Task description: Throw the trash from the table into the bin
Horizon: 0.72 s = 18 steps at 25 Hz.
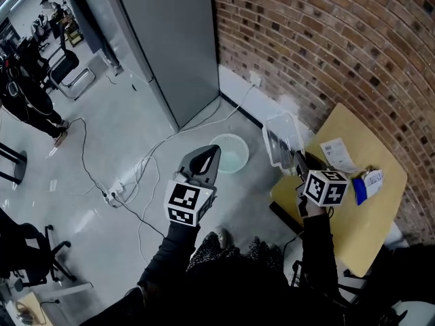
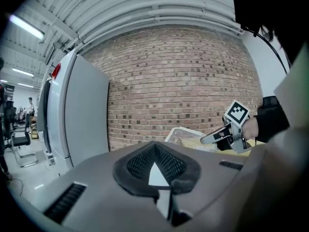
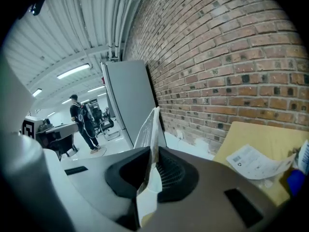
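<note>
Right of centre, my right gripper (image 1: 296, 161) is clamped on what looks like a clear plastic tray (image 1: 282, 138) off the edge of the table (image 1: 353, 226). I'd carry it squarely over the bin (image 1: 231, 153) at centre before releasing; my left gripper (image 1: 209, 155) sits closed, empty.

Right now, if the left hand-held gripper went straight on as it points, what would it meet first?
Probably the brick wall; the left hand-held gripper aims roughly level at it, and nothing nearer shows.
</note>
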Each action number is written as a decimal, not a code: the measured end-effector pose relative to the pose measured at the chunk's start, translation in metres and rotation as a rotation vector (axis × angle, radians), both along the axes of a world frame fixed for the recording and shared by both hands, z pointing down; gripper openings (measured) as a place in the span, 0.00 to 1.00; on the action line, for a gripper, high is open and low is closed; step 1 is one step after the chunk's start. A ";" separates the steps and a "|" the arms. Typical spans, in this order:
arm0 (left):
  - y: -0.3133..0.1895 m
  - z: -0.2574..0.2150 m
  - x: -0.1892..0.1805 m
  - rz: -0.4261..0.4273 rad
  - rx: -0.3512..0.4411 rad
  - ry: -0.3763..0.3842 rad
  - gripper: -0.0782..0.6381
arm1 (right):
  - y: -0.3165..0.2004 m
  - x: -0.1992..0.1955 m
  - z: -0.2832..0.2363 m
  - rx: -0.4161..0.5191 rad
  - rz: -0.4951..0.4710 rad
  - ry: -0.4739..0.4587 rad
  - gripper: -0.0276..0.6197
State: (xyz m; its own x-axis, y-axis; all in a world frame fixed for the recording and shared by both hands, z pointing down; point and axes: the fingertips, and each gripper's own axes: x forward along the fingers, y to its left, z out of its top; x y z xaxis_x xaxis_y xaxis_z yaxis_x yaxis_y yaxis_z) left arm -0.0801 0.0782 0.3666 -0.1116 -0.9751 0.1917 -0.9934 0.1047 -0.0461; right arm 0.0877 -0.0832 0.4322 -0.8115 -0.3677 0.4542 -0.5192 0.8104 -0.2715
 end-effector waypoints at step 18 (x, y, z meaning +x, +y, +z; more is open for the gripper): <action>0.002 0.023 -0.075 0.041 -0.017 0.054 0.12 | 0.017 -0.107 0.006 -0.010 -0.001 0.037 0.10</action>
State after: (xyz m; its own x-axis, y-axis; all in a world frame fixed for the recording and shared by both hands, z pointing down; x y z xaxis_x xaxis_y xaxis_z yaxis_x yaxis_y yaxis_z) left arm -0.1546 0.0799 0.3899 -0.0607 -0.9753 0.2125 -0.9980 0.0634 0.0060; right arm -0.0189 -0.0661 0.4387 -0.7942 -0.3625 0.4877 -0.5283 0.8084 -0.2596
